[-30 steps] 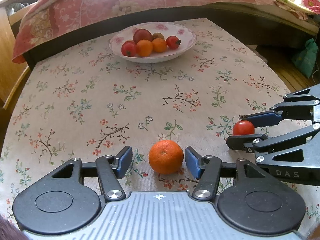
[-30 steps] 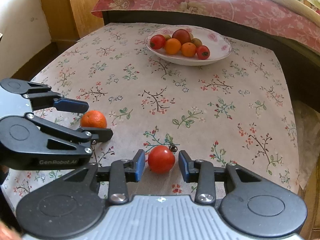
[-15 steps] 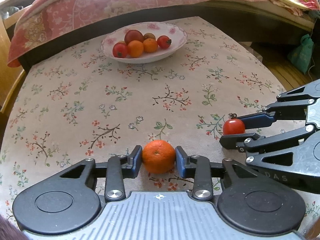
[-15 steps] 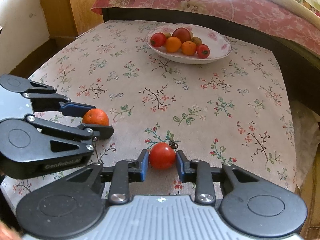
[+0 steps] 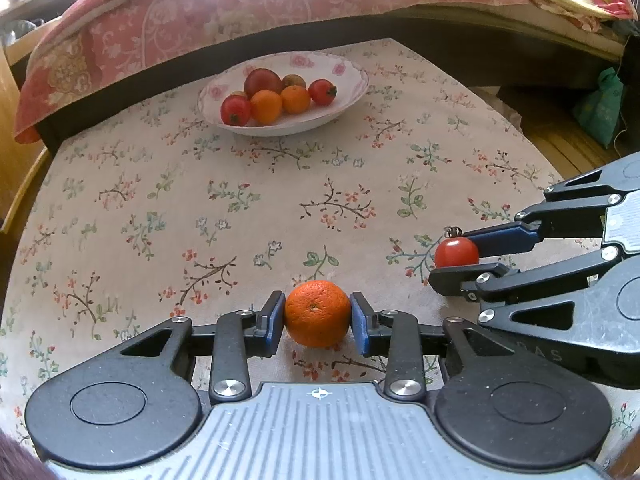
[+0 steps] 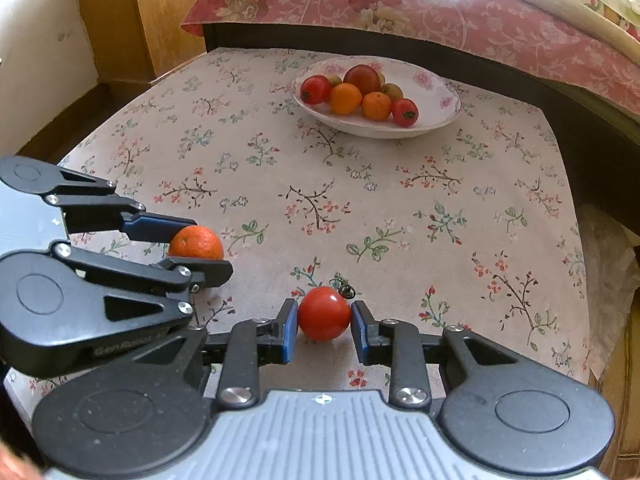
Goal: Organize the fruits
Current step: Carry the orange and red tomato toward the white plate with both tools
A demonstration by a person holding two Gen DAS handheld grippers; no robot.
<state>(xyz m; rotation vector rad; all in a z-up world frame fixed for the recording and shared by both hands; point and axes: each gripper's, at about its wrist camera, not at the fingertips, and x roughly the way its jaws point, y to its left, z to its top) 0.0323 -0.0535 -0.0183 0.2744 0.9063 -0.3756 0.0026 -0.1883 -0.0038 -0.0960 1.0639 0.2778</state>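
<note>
beside the orange — green bag

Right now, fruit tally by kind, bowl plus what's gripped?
Oranges: 3
Tomatoes: 3
Dark red fruit: 1
Small brownish fruits: 2 visible
Total: 9

Tabletop: bowl of fruit at far edge, bed behind. Near edge: orange between left claw fingers; tomato to its right, between right claw fingers.
</note>
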